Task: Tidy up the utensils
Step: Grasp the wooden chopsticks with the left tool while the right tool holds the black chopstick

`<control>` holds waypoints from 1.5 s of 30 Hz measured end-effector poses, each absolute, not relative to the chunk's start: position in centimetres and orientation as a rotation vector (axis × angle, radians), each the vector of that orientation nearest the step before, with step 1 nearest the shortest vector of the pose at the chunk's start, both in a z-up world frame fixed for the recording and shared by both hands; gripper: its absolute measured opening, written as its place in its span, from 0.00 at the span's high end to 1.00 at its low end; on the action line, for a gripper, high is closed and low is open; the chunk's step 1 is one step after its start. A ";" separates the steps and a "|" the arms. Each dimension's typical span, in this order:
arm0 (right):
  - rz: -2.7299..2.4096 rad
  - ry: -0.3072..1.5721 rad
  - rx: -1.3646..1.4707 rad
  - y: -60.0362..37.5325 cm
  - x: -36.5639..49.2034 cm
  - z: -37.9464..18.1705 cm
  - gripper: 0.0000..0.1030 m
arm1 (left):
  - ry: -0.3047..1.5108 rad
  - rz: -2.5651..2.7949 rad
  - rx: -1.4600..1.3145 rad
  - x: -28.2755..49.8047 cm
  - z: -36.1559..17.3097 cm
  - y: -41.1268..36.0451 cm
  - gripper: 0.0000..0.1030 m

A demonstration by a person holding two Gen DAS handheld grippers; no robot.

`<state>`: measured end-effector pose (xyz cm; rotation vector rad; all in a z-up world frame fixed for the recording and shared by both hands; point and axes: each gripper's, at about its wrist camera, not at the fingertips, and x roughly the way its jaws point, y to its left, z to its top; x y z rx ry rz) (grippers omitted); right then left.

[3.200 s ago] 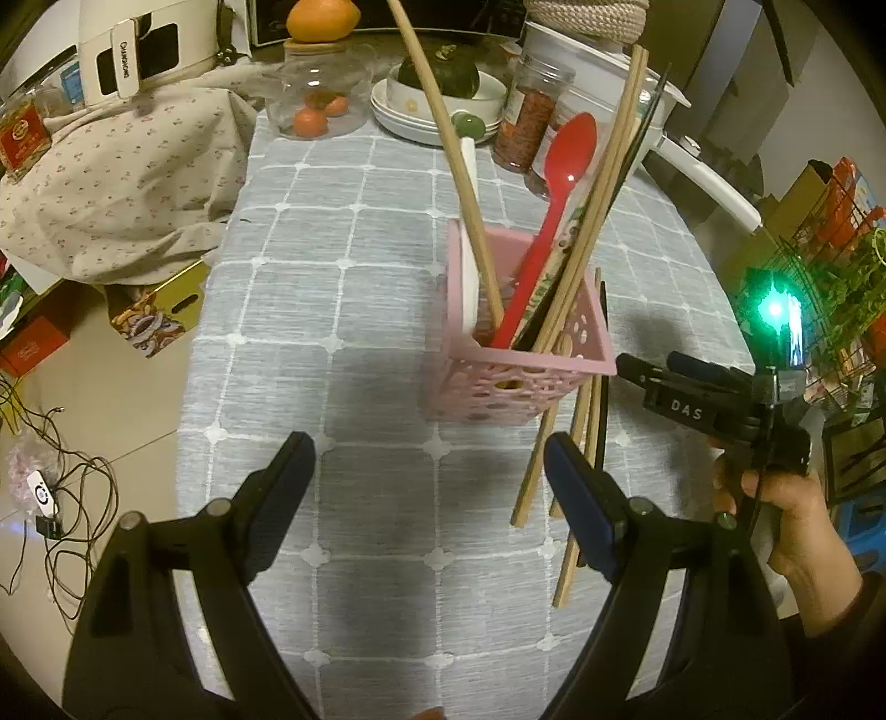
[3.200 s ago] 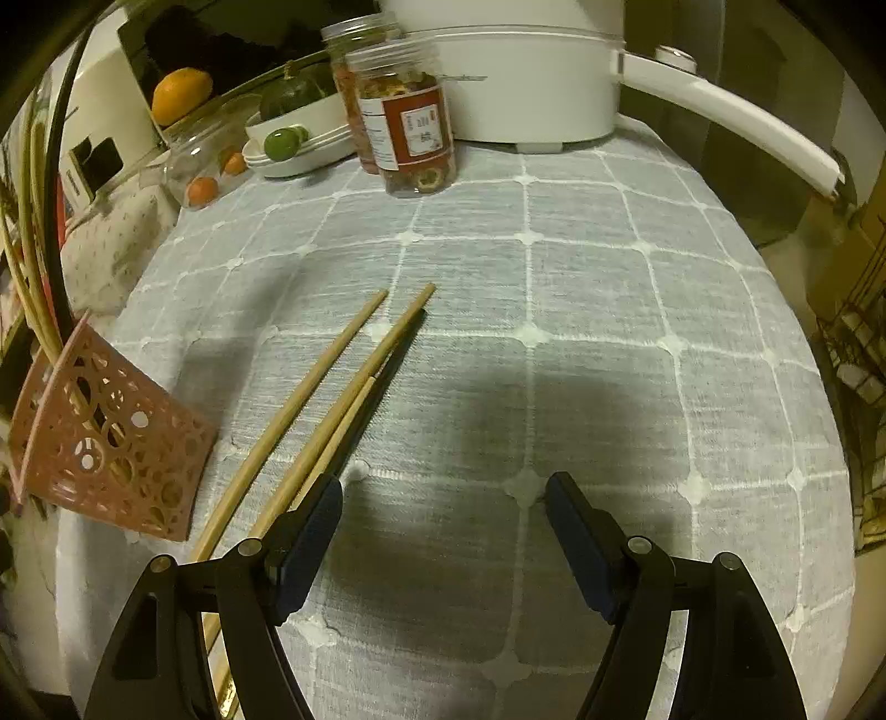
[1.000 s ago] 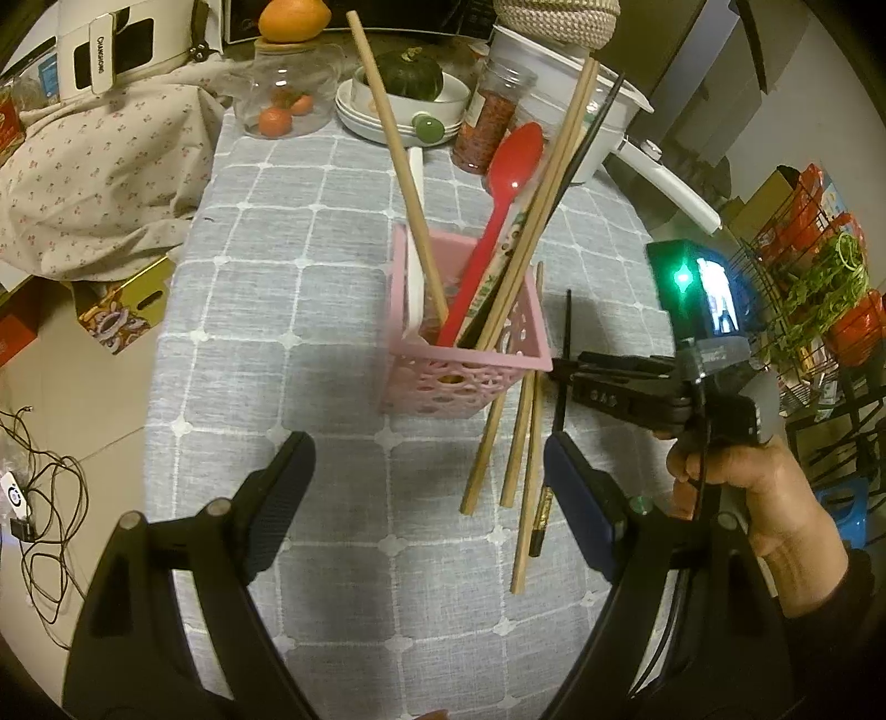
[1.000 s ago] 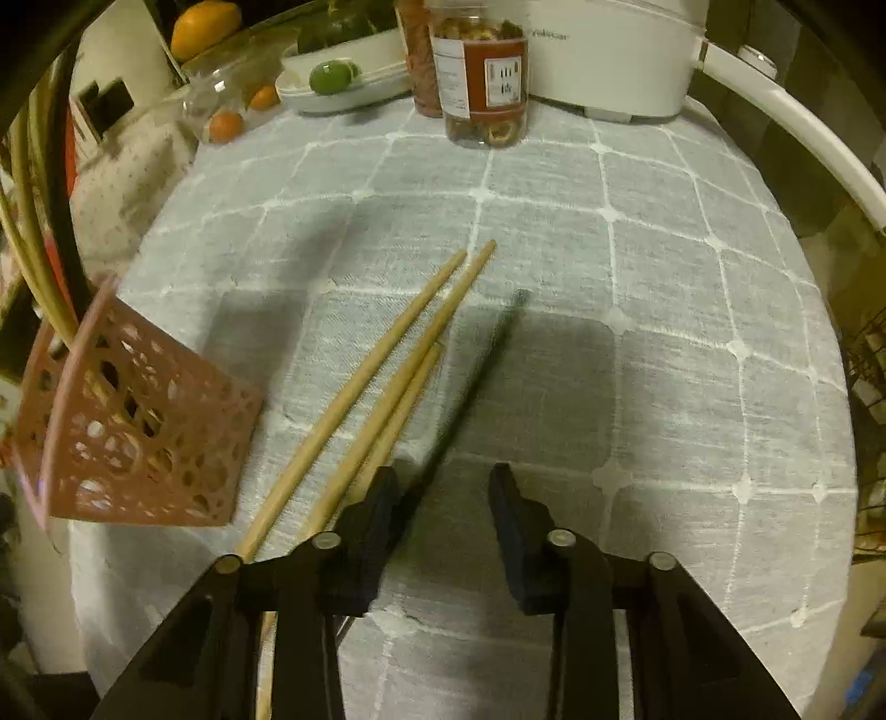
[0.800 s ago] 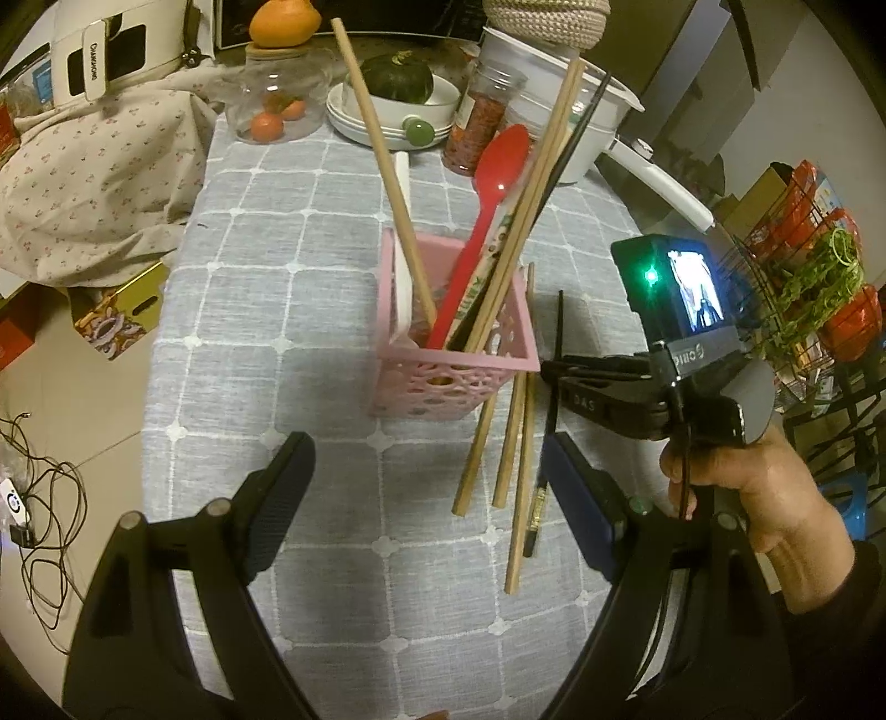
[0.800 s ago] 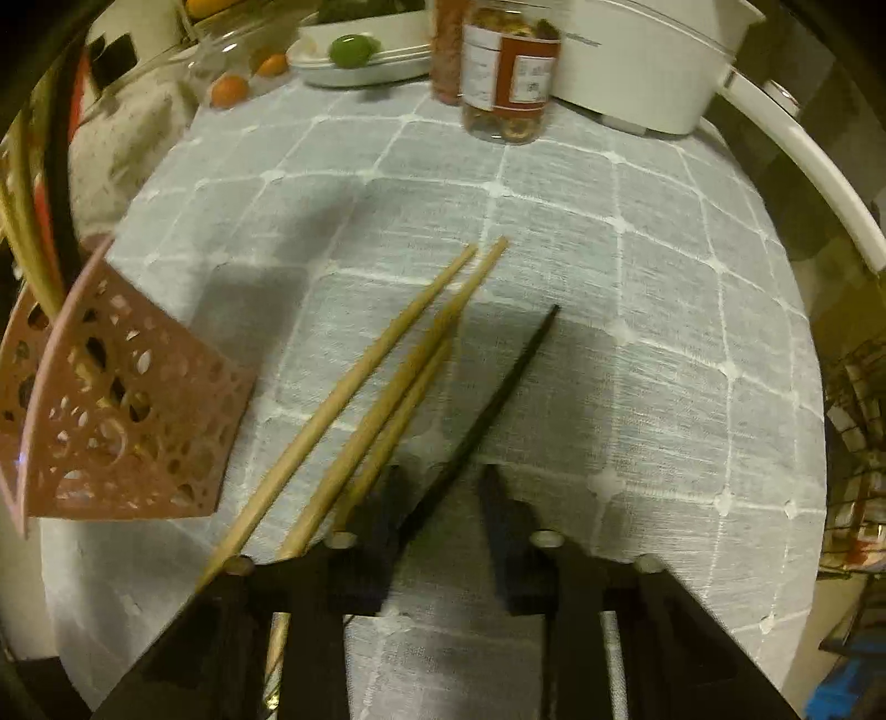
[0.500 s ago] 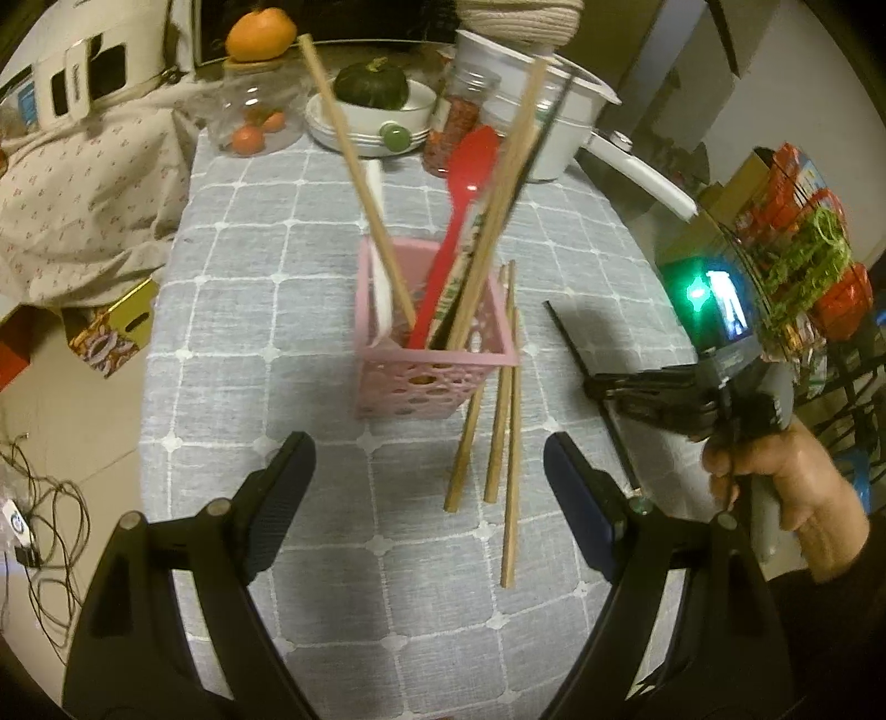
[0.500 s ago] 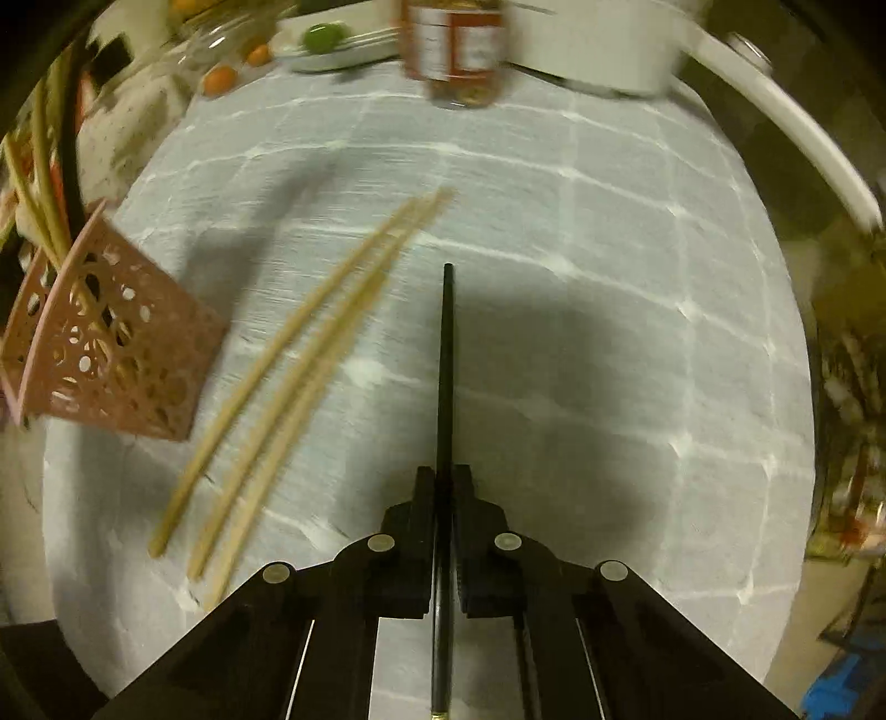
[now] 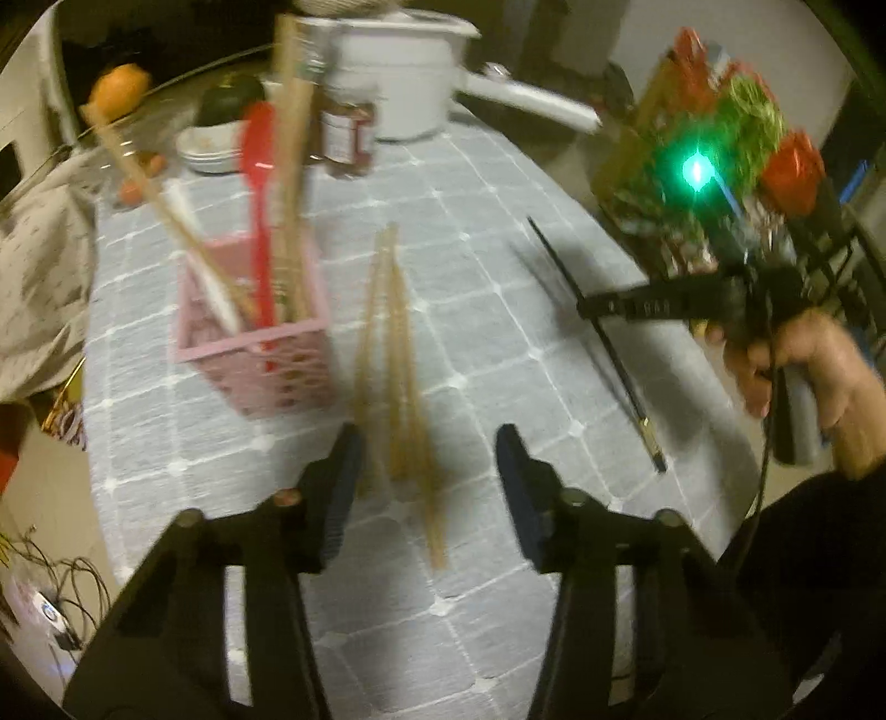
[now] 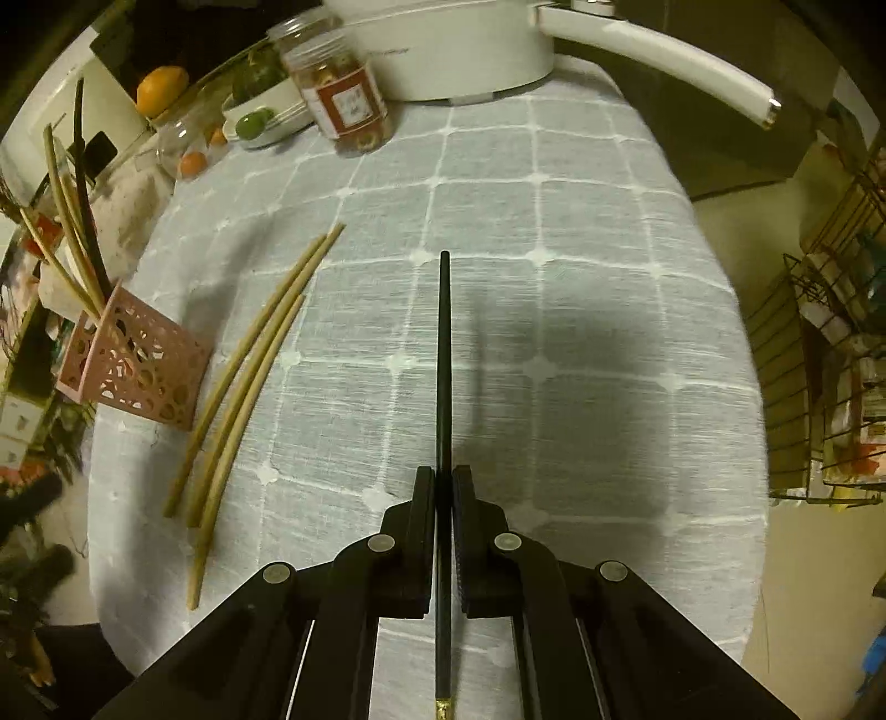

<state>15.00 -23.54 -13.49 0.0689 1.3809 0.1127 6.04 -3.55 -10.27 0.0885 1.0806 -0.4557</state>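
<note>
The desk point(image 10: 581, 232) carried a grey checked cloth, with a white pot point(image 10: 443, 50) at its far edge. A pink basket point(image 9: 260, 343) stood on the cloth holding a red spoon point(image 9: 260, 183) and chopsticks. The jar point(image 10: 343, 99) bore a red label, its writing unreadable. Three bamboo chopsticks point(image 9: 393, 354) lay beside the basket. The left tool point(image 9: 429, 476) hung above their near ends, jaws just narrowed but released. The right tool point(image 10: 443, 482) was clenched on a black chopstick point(image 10: 443, 354).
</note>
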 end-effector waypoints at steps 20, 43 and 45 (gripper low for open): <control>0.131 1.494 0.159 -29.4 14.1 -16.0 0.94 | 1.354 -0.203 0.177 18.8 -17.6 -11.6 0.68; 0.132 1.458 0.207 -30.1 15.3 -16.2 0.86 | 1.404 -0.197 0.144 20.5 -19.2 -11.9 0.79; 0.125 1.446 0.197 -29.8 15.6 -16.3 0.86 | 1.382 -0.201 0.157 20.1 -19.1 -12.0 0.86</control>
